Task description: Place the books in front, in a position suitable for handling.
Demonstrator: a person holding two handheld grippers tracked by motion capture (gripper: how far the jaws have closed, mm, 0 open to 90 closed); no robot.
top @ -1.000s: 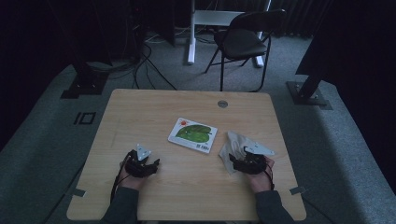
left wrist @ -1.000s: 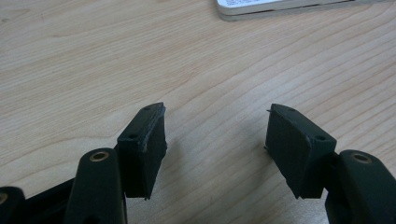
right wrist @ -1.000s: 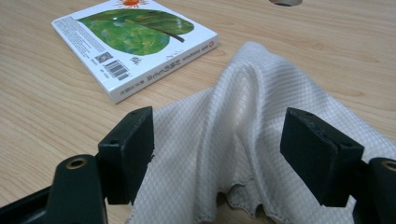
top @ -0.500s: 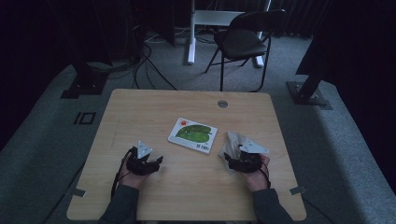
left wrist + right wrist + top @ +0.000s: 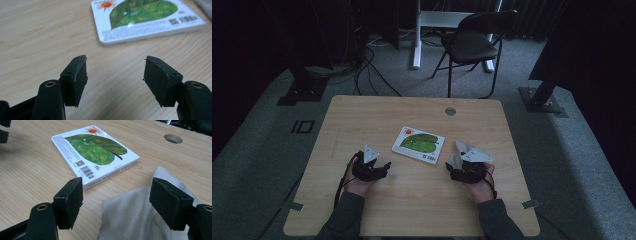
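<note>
- Nothing is gripped yet: the left gripper and right gripper both hold their jaws open and empty.
- The book lies flat mid-bench, untouched; the cloth lies just beside its right side, under the right gripper.
- The bench has bare wood toward its far and left edges.

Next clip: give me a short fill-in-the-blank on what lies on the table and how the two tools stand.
1. The book shows a big green ____ on its cover.
2. Under the right tool lies a pale ____.
3. The left tool has its jaws ____, with nothing between them.
4. Near the far edge, the table has a round ____.

Missing words: leaf; cloth; open; hole
</note>
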